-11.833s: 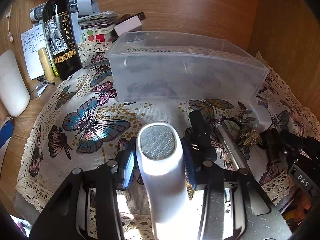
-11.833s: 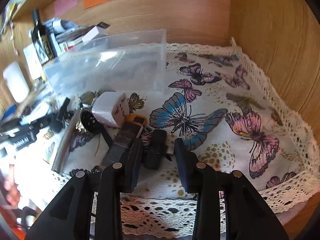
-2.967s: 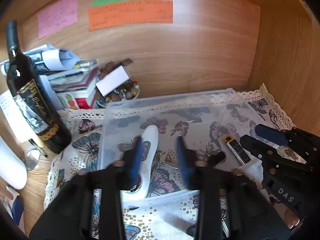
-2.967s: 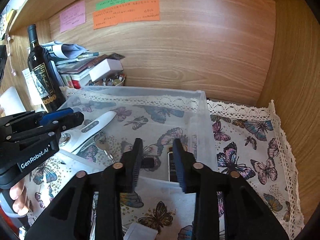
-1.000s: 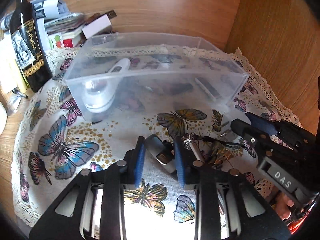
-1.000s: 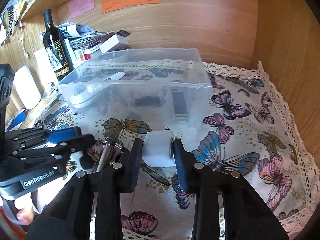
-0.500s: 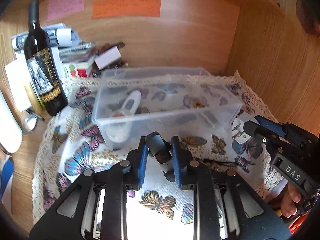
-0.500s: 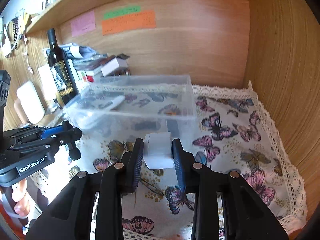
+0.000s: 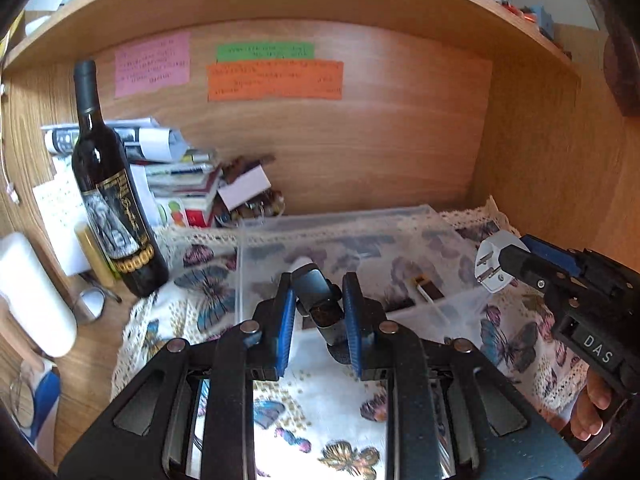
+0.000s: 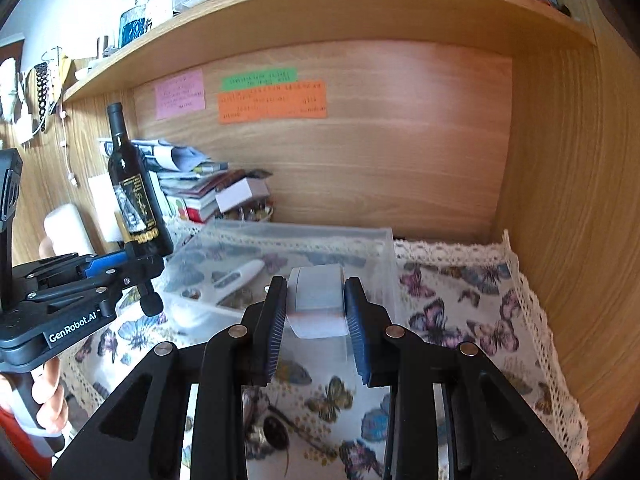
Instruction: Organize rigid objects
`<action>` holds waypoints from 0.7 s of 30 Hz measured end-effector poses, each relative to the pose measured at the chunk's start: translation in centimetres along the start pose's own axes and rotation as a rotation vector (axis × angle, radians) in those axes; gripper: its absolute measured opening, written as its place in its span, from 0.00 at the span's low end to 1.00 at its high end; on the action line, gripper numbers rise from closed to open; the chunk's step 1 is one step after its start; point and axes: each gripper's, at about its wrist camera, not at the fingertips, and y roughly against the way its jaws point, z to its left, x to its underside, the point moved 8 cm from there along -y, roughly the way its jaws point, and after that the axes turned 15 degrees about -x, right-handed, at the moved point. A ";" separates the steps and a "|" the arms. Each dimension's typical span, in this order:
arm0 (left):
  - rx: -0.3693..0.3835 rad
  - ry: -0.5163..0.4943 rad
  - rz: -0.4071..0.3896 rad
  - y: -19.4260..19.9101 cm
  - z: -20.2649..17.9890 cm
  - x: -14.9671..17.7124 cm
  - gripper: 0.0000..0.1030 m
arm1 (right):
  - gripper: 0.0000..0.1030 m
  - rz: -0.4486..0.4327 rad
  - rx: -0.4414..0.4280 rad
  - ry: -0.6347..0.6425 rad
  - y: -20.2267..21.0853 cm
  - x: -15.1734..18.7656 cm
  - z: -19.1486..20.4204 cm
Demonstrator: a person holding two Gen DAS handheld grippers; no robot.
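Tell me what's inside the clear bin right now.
In the clear bin: a white handheld device and a small dark stick. Both grippers' held items hide part of its floor.

My wooden table (image 9: 100,344) carries a butterfly cloth (image 10: 460,320), a wine bottle (image 9: 116,216) and stacked books (image 9: 180,184); a clear bin (image 10: 384,256) sits on the cloth.

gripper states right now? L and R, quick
Left gripper: shut on a small dark metallic object, held above the clear plastic bin.
Right gripper: shut on the white plug adapter.
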 end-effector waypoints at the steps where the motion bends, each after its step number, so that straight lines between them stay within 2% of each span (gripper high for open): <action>1: -0.002 -0.001 -0.004 -0.1 0.0 -0.2 0.22 | 0.26 -0.003 0.000 0.004 -0.2 -0.2 0.1; 9: -0.007 -0.022 0.009 -2.6 -0.7 -1.2 0.22 | 0.26 0.021 0.005 -0.002 -3.0 -1.0 -0.9; 21: -0.007 -0.038 0.129 -8.5 -2.7 0.4 0.22 | 0.26 0.140 0.029 -0.050 -7.1 1.6 -3.7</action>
